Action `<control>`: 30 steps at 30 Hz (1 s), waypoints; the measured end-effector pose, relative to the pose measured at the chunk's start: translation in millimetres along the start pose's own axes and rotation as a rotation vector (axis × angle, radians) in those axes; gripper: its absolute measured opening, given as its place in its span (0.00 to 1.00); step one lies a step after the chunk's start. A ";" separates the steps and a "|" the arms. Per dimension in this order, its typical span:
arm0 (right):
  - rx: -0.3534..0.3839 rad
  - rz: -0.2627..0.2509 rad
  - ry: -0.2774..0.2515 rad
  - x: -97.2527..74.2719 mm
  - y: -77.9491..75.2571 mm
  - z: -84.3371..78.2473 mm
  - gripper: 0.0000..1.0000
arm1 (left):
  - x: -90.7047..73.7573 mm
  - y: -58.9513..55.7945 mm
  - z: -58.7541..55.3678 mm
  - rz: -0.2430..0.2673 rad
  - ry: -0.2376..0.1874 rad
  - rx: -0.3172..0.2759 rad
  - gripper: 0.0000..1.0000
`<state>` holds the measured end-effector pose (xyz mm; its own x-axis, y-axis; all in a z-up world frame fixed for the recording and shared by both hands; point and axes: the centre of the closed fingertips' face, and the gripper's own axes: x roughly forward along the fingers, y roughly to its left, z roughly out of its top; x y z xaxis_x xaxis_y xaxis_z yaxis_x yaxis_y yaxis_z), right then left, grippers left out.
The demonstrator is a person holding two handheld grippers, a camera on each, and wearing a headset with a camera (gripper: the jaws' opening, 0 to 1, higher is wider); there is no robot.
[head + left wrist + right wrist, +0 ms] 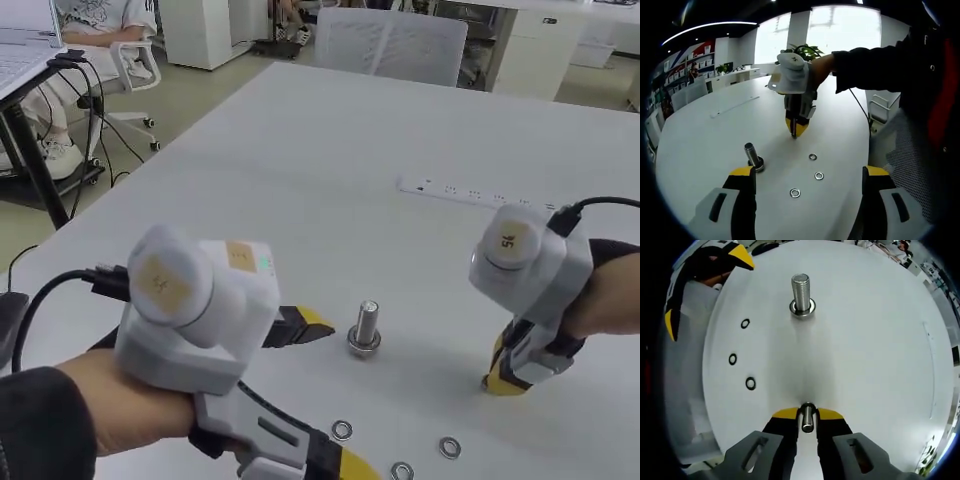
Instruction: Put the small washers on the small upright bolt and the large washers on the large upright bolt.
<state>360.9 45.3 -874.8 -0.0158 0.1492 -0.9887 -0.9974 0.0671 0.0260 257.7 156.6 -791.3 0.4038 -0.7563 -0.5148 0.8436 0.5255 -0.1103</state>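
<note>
The large bolt (pixel 366 325) (pixel 752 153) (pixel 801 287) stands upright mid-table with a wide ring at its foot. Three small washers (pixel 342 431) (pixel 813 157) (pixel 745 323) lie flat on the table in front of it. My left gripper (pixel 340 395) (pixel 809 172) is open, one jaw beside the large bolt and the other past the washers, nothing between them. To the right, my right gripper (pixel 505 380) (pixel 807 414) points down at the tabletop, shut on the small bolt (pixel 807 423) (pixel 794 131), which it holds upright.
A white power strip (pixel 470 193) (pixel 735 106) lies across the table (pixel 300 180) behind the bolts. A grey chair (pixel 390 45) stands at the far edge. A side desk with a laptop and cables sits at the far left, a seated person beyond it.
</note>
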 end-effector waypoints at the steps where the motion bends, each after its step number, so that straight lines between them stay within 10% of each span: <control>1: 0.001 -0.001 -0.001 -0.2 -0.2 0.1 0.15 | 0.0 0.0 0.1 0.000 0.000 0.000 0.87; 30: 0.101 -0.034 -0.032 -19.3 17.0 -36.6 0.29 | -0.3 -2.1 3.0 -0.009 -0.002 0.018 0.87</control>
<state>341.7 7.5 -860.7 0.0215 0.1767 -0.9840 -0.9852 0.1713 0.0092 256.9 154.5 -788.4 0.3964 -0.7617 -0.5125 0.8537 0.5112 -0.0995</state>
